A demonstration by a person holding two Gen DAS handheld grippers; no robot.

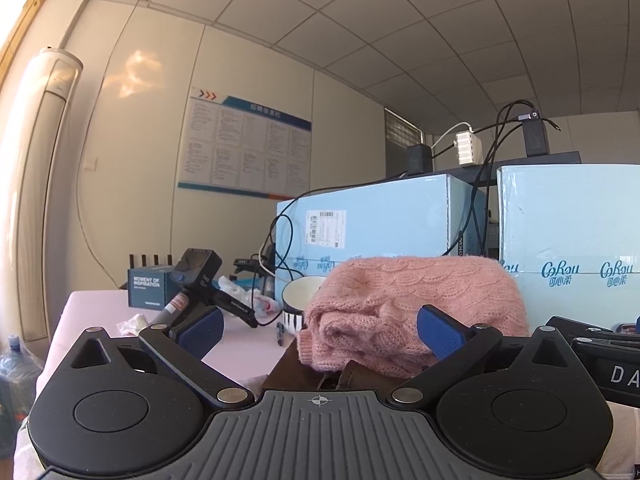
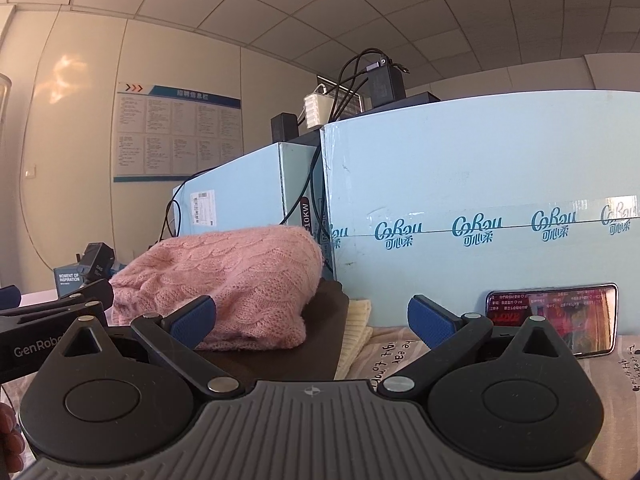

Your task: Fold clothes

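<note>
Between the spread blue pads of the left gripper (image 1: 320, 332) sits the near end of a bundled pink cable-knit sweater (image 1: 416, 304), and the jaws are released, with neither pad pressing the wool. Under the sweater a dark brown garment (image 1: 304, 376) lies flat, its edge showing just below the pink hem. Beyond the left pad, a white bowl with a striped side (image 1: 298, 300) stands just beside the sweater, a dark pen lying near it on the pale pink tabletop (image 1: 248, 344). Farther out past that pad are crumpled tissues, a small dark box with white lettering (image 1: 146, 290) and a black handheld device with a cable.

The right gripper (image 2: 312, 318) is likewise released, its jaws wide apart and holding nothing. Its left pad overlaps the lower front of the same sweater (image 2: 240, 276) in this view; whether they touch cannot be told. The brown garment (image 2: 280, 356) spreads under the sweater between the jaws, and a cream knitted piece (image 2: 356, 328) lies against its right edge. Beyond the right pad a phone (image 2: 556, 316) with a lit screen leans against a light blue carton (image 2: 480, 168); a second blue carton (image 2: 240, 188) stands behind the sweater, with chargers and cables on top.
</note>
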